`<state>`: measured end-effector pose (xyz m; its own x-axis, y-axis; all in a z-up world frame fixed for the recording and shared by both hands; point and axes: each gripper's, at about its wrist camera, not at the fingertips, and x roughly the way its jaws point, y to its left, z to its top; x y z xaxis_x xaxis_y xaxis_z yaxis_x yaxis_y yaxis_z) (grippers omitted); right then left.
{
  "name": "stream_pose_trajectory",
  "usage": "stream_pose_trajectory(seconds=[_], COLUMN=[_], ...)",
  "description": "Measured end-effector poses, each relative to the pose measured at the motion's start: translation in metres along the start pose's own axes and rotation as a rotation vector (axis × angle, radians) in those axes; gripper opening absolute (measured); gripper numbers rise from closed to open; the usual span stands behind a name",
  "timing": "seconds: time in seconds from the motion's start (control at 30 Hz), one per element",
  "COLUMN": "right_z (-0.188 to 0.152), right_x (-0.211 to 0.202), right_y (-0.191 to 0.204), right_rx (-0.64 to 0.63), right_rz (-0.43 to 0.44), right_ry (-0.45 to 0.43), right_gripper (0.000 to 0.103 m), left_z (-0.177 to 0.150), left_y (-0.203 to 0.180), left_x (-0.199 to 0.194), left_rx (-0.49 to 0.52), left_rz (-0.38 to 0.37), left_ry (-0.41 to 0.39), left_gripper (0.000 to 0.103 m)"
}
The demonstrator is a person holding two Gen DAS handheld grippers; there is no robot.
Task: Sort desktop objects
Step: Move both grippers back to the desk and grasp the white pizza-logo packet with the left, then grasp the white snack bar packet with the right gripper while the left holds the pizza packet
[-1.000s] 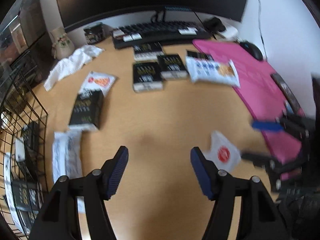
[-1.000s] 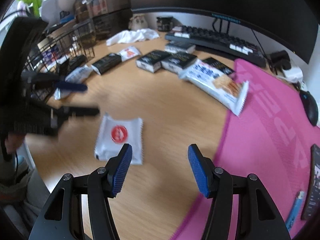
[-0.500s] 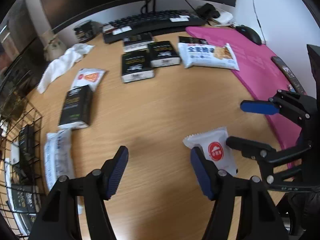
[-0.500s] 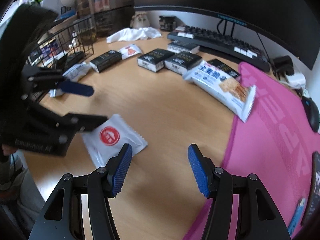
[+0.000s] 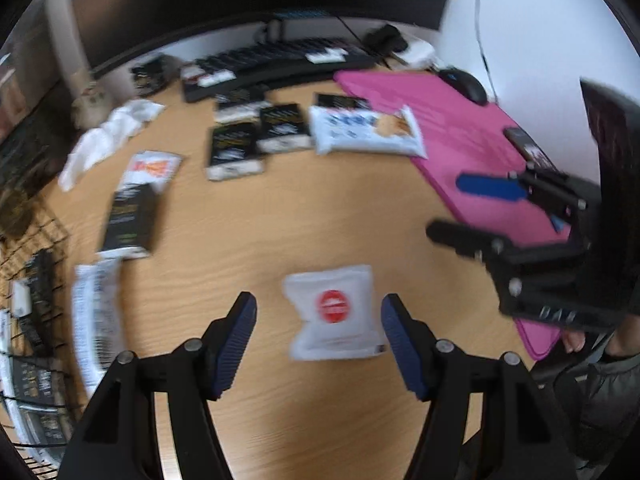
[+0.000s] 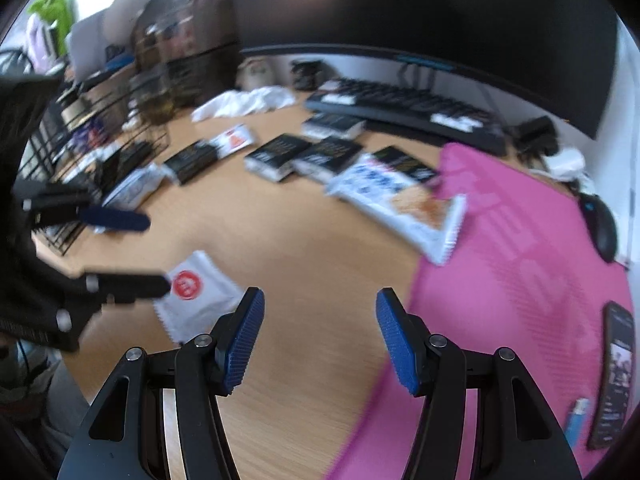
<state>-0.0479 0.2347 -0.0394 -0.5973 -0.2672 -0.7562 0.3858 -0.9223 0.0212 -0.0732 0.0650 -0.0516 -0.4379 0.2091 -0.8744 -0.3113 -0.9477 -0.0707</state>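
On the wooden desk, a white sachet is framed by the left gripper, jaws apart; right gripper jaws also apart, nothing held.

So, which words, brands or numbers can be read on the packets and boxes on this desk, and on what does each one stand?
None can be read.
White sachet with a red round logo: white marks in the logo, blurred.
White and blue biscuit packet: blue characters, blurred.
Black boxes: pale lettering, too small.
Pink desk mat: large tone-on-tone letters, unclear.
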Motion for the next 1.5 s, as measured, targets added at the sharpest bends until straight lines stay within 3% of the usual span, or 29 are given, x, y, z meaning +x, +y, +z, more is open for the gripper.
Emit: stream_pose_trajectory(seconds=[0.23,0.4,0.6,0.7,0.83,0.97,1.17,1.23,1.33,1.5], right_z=[-0.008,-0.010,0.004,0.030,0.065,0.087,0.066,0.055,0.046,0.041], right_x=[-0.002,0.007,0.014,0.014,0.023,0.054,0.057,0.045,0.030,0.030], right_y=[-0.012,-0.009,-0.018,-0.033,-0.061,-0.079,-0.052,-0.041,-0.031,0.013], right_rx=[0.024,0.016,0.013,0.005,0.018,-0.008,-0.070,-0.065,-0.013,-0.116], right_rz=[0.013,0.035,0.013,-0.047,-0.166,-0.253,-0.162,-0.105,-0.097,0.009], right_ry=[0.007,0.020,0.000,-0.041,-0.083,-0.025,0.066,0.054,0.011,0.025], right_gripper=[0.057,0.057,0.057,0.057,0.057,0.057,0.057,0.057,0.058,0.058], left_z=[-0.002,0.001,0.006,0.010,0.014,0.021,0.031,0.035,0.038,0.029], left_y=[-0.013,-0.006,0.006,0.017,0.027,0.029,0.039,0.043,0.052,0.065], left_x=[0.027,0.025,0.025,0.026,0.027,0.030,0.034,0.036,0.037,0.032], left_rx=[0.020,0.010,0.013,0.001,-0.023,-0.027,-0.050,-0.065,-0.093,-0.126], left_rz=[0.030,0.054,0.070,0.096,0.067,0.060,0.065,0.070,0.085,0.103], left_ry=[0.045,0.027,0.029,0.026,0.028,0.028,0.025,0.020,0.009,0.007], left_gripper=[0.067,0.041,0.037,0.037,0.037,0.037,0.037,0.037,0.037,0.037])
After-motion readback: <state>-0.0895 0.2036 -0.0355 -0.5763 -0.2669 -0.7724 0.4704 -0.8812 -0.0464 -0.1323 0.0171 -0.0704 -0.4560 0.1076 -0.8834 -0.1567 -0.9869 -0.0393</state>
